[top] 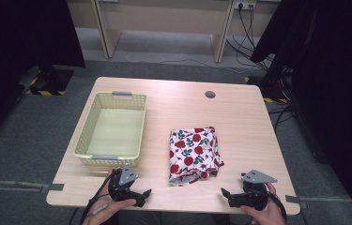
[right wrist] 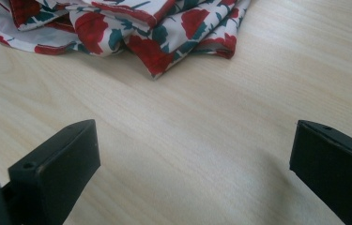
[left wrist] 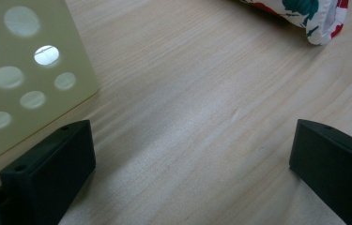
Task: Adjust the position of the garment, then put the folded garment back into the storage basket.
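Cloth point(top: 195, 153) is cut off at the top of both gripper views; the left gripper point(top: 141, 196) and right gripper point(top: 226, 195) are held wide open, empty.

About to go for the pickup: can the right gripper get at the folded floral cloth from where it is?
Probably yes. The right gripper is open, and bare table lies between its jaws and the floral cloth.

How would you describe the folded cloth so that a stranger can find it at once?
Start from the wooden table and its pale yellow basket on the left. To the right of the basket, near the front edge, lies the folded cloth. It alone is soft and patterned: white with red flowers and green leaves.
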`<state>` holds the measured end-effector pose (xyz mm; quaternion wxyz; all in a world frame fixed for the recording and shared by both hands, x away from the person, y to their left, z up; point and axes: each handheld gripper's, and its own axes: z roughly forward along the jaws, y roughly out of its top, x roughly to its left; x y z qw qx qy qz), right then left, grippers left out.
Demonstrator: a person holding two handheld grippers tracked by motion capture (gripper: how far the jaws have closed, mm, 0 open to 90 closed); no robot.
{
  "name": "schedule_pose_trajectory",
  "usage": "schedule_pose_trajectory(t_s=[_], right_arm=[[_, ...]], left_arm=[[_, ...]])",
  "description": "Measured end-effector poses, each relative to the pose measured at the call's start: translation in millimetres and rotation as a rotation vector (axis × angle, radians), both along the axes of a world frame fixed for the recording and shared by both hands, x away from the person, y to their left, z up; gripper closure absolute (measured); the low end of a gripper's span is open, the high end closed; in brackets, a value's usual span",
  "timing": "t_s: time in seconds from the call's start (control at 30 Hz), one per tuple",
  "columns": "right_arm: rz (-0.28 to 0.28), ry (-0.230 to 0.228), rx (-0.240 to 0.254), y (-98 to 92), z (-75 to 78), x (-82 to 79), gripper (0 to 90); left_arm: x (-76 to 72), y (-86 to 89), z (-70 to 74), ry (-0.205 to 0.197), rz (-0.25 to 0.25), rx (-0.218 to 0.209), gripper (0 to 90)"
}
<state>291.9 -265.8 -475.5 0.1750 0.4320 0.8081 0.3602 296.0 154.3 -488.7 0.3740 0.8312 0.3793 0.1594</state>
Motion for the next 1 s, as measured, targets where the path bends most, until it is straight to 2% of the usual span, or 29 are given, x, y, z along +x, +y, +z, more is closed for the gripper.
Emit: schedule_pose_trajectory(t_s=[0.23, 0.73, 0.8, 0.9, 1.0], right_arm=[[-0.018, 0.001, 0.007, -5.2, -1.5, -7.6, 2.3], [-0.027, -0.004, 0.014, -8.3, 0.0, -6.7, 2.3], [-0.031, -0.007, 0.014, -9.3, 0.3, -6.2, 2.3], [-0.032, -0.010, 0.013, -10.1, 1.0, -6.3, 2.3], [-0.031, -0.013, 0.012, -10.6, 2.0, -6.9, 2.3]], left_arm=[[0.5, 0.1, 0.1, 0.001, -0.004, 0.001, 0.0], [-3.8, -5.4, 0.8, -0.003, 0.010, -0.003, 0.9], [-6.0, -9.1, 2.8, -0.007, 0.002, -0.019, 3.8], [-8.2, -13.9, 10.8, -0.024, 0.004, -0.071, 3.7], [-8.8, -19.2, 18.0, -0.017, -0.008, -0.113, 3.9]])
